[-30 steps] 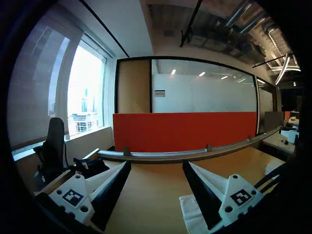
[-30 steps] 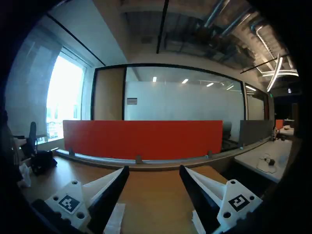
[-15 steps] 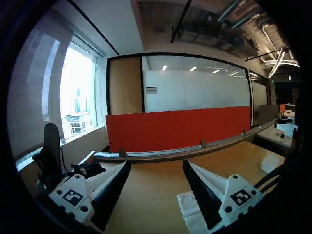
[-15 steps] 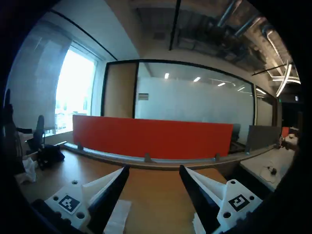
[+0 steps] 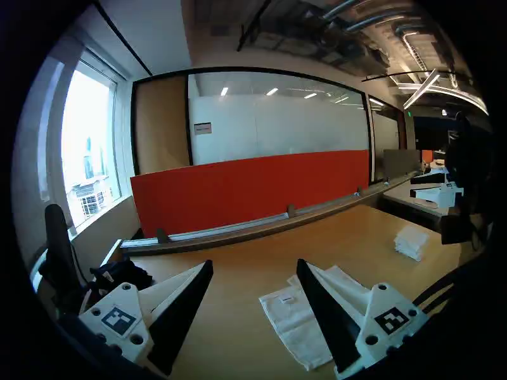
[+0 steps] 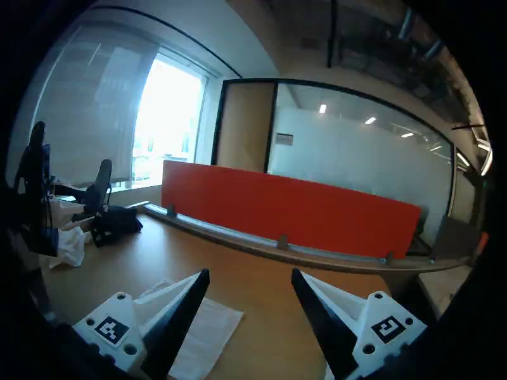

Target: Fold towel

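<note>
The left claw [image 5: 253,297] stands wide open above the light wooden table [image 5: 253,253], its two black-edged white fingers well apart and gripping nothing. The flat white cloth towel [image 5: 291,313] lies spread on the table just ahead of this claw and partly behind its right finger. I cannot tell whether it touches that finger. Farther ahead and to the claw's right sits a small folded stack of white cloths [image 5: 412,242]. To the claw's left, near the table's edge, rests a black fabric bag [image 5: 123,275], and a long orange divider panel [image 5: 253,187] runs across the far side.

The right claw [image 6: 250,304] is just as wide open and empty, held over the table [image 6: 272,297]. The towel [image 6: 206,329] lies below and to the left of this claw, one edge passing behind the left finger — contact cannot be told here either. Far off to the left a crumpled white cloth [image 6: 66,244] lies beside the black bag [image 6: 114,221], and the orange panel [image 6: 285,209] stands ahead.
</note>
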Motion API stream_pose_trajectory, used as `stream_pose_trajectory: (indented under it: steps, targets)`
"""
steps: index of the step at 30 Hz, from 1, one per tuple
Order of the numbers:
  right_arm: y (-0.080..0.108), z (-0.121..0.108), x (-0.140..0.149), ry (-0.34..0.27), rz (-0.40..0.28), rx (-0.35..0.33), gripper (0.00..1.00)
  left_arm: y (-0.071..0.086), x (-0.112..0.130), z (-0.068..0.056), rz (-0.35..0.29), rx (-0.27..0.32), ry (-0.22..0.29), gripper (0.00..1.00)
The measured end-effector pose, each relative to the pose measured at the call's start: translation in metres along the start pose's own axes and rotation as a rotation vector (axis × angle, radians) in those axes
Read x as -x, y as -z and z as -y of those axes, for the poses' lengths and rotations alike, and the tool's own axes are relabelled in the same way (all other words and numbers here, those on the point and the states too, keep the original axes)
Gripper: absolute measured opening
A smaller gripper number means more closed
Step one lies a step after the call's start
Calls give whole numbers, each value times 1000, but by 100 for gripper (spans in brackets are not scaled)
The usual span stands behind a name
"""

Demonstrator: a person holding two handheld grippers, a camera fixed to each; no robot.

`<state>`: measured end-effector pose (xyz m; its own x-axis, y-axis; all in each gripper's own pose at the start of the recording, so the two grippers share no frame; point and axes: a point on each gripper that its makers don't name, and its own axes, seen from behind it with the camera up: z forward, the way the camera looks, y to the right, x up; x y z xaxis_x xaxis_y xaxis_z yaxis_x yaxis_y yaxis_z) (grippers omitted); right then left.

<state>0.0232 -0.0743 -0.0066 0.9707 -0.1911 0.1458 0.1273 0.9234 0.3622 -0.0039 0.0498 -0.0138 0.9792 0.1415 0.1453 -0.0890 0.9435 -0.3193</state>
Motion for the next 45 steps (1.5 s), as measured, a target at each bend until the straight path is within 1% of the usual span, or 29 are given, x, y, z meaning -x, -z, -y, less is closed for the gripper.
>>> stream_pose_trajectory:
  steps: [2, 9, 12, 17, 26, 33, 39, 45]
  targets:
    - [-1, 6, 4, 3, 20, -22, 100, -1, 6, -5, 20, 20, -7, 98]
    - [1, 29, 32, 41, 112, -133, 100, -3, 29, -32, 95, 131, -54, 98]
    - [3, 35, 39, 63, 139, -164, 100, -4, 38, -39, 121, 162, -70, 98]
    - [3, 42, 51, 89, 170, -199, 100, -5, 52, -49, 151, 200, -83, 98]
    - [1, 53, 89, 93, 229, -228, 100, -7, 85, -66, 190, 230, -93, 99]
    - [0, 65, 123, 97, 273, -251, 100, -6, 123, -80, 240, 254, -100, 98]
    - [-1, 75, 154, 113, 311, -272, 100, -5, 155, -87, 282, 269, -105, 99]
    - [-3, 84, 187, 123, 354, -288, 100, -7, 179, -95, 318, 294, -105, 98]
